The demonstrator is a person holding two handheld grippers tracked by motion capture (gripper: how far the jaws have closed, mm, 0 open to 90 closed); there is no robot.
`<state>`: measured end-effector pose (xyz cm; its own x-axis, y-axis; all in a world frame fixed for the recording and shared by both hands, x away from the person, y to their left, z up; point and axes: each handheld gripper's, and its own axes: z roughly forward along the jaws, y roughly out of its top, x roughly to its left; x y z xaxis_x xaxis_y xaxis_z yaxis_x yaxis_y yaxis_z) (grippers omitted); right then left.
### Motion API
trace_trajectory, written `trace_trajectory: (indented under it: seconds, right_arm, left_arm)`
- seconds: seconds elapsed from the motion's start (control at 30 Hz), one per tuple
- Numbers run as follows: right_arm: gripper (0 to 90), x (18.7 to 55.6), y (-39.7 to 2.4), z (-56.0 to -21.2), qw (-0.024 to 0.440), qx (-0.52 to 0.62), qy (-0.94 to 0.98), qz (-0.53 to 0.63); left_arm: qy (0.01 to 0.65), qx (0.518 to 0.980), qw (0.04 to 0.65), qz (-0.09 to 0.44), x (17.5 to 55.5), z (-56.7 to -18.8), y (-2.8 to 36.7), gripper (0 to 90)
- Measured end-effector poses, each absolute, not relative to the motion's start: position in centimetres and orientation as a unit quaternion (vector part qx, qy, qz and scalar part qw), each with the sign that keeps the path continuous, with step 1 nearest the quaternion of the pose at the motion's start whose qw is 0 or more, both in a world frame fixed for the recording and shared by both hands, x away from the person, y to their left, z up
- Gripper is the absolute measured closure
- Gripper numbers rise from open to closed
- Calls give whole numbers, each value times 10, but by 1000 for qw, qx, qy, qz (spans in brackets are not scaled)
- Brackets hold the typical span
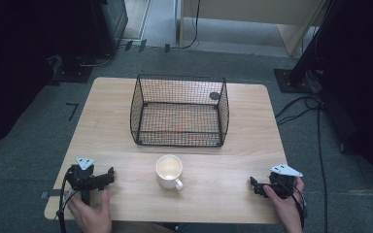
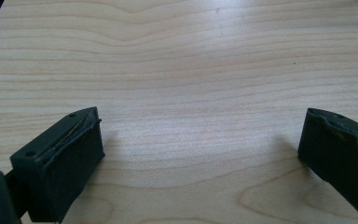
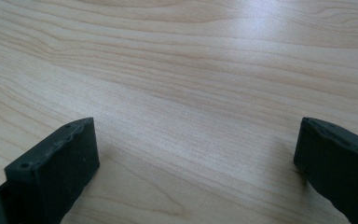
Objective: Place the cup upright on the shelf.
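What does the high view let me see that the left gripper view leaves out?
High view: a white mug in front of a black wire basket, the person's hands, the whole left gripper and the right gripper, plus grey floor around the table.
Left gripper view: that gripper's own two black jaws from close up, standing wide apart with nothing between them, and the fine wood grain.
Both: the light wooden table.

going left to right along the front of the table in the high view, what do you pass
left gripper → white mug → right gripper, all resting on the wooden table. The wire basket stands farther back, behind the mug.
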<state>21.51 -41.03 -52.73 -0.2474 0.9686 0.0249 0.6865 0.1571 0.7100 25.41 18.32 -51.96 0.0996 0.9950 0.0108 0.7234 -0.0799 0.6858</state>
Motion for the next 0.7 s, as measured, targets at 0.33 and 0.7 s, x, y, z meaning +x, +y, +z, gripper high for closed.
trace_trajectory:
  seconds: [0.33, 0.7]
  right_arm:
    - [10, 208, -403, -520, 240, 577, 711, 322]
    - [10, 206, -367, -487, 245, 541, 725, 349]
  left_arm:
    - [629, 684, 269, 254, 255, -520, 182, 0]
    - [626, 686, 270, 253, 257, -520, 181, 1]
